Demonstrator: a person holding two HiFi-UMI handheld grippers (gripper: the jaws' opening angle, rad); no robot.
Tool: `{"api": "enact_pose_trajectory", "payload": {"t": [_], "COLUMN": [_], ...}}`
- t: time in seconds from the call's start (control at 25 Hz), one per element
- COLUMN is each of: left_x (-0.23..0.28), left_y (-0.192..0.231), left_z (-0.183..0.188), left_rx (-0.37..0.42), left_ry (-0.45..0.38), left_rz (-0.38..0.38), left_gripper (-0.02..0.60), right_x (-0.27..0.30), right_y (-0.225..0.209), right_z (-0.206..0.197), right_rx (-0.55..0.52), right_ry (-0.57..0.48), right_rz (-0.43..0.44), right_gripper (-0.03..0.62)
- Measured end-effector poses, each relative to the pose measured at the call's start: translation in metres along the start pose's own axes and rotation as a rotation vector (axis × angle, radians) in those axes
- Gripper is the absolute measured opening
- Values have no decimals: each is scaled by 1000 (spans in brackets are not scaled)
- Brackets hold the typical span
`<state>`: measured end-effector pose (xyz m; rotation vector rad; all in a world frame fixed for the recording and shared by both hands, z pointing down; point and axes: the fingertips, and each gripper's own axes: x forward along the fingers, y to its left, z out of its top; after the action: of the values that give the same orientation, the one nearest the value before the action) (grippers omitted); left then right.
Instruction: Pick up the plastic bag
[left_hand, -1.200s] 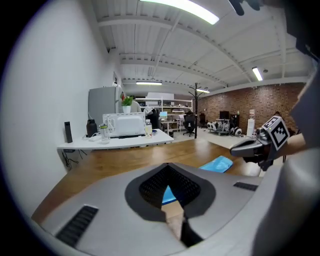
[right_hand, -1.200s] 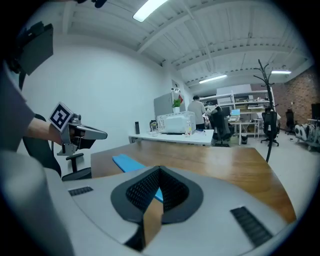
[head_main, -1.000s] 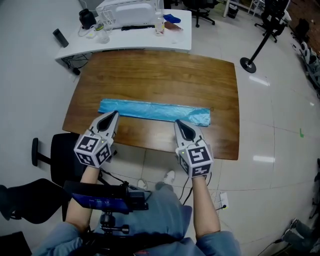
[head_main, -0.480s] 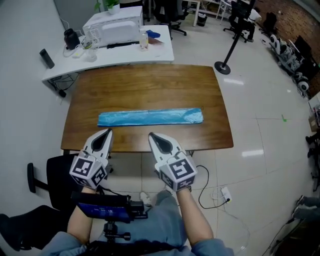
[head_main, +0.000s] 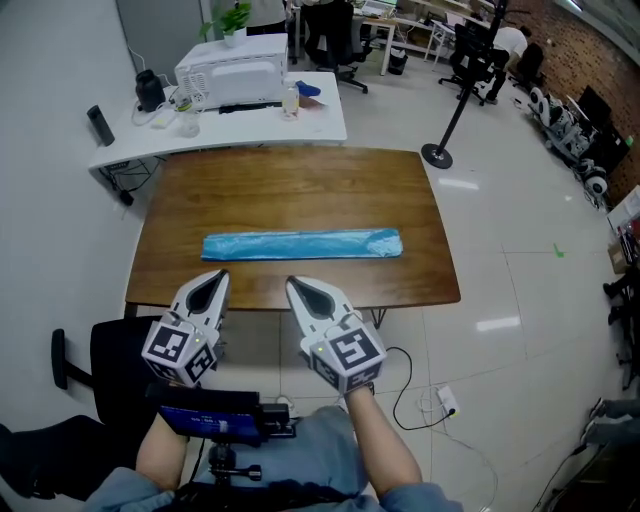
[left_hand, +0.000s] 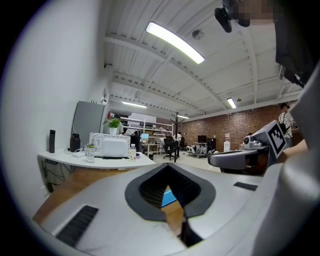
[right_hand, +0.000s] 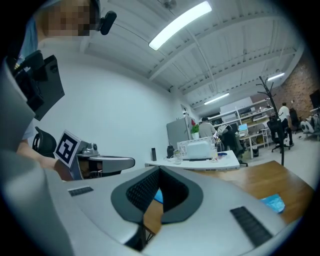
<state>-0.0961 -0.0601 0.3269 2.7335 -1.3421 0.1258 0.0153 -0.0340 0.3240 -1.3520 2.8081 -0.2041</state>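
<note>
Plastic bag (head_main: 300, 244): blue, folded or rolled flat into a long narrow strip. It lies left to right across the middle of the wooden table (head_main: 290, 185), nearer the near edge than the far one. Nothing rests on it. A white desk (head_main: 225, 118) stands beyond the table's far edge.

Left gripper (head_main: 214, 277): jaws together, nothing between them. It is held off the near edge of the table, short of the bag. Right gripper (head_main: 294, 284): jaws also closed and empty, just beside the left, tip aimed toward the bag's middle. Neither touches bag or table.

The bag is down and both grippers are empty, which fits either a pickup still to come or a bag set back down.

Handling, as a judgement: thin film, very light, limp and slick. It will likely sag and unfold when raised, and the layers may slide on each other. There is little height to bite on. A pinch across the strip's long near edge, catching all layers, looks soundest. One grip toward each end would keep it from drooping.
</note>
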Motion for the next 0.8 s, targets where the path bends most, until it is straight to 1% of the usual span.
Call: {"api": "enact_pose_trajectory", "payload": {"t": [0.12,0.24,0.4,0.52,0.68,0.8], "left_x": [-1,-1,-1,-3,-7,-7], "left_y": [-11,-18,-27,-29,-34,-38], "left_z": [7,10,7,6,4,6], "left_rx": [14,15,9,8,6,9], "left_ry": [-25,-41,-47,-46,-44,-48], "left_rz": [-18,-19,-24,-20,-18,-23], "left_gripper": [14,14,14,15,14,14], "right_x": [-5,-9,-14,-14,-22,-26], "right_y": [4,10,15,18,23,21], "right_z": [6,9,8,8,8,10], "right_rx": [-8,-21,-26,-7,-17,-20], "right_ry": [-12,-14,-7,-18,-9,-23], "right_rz": [3,15,29,40,31,27], "right_gripper": [2,2,2,2,2,2]}}
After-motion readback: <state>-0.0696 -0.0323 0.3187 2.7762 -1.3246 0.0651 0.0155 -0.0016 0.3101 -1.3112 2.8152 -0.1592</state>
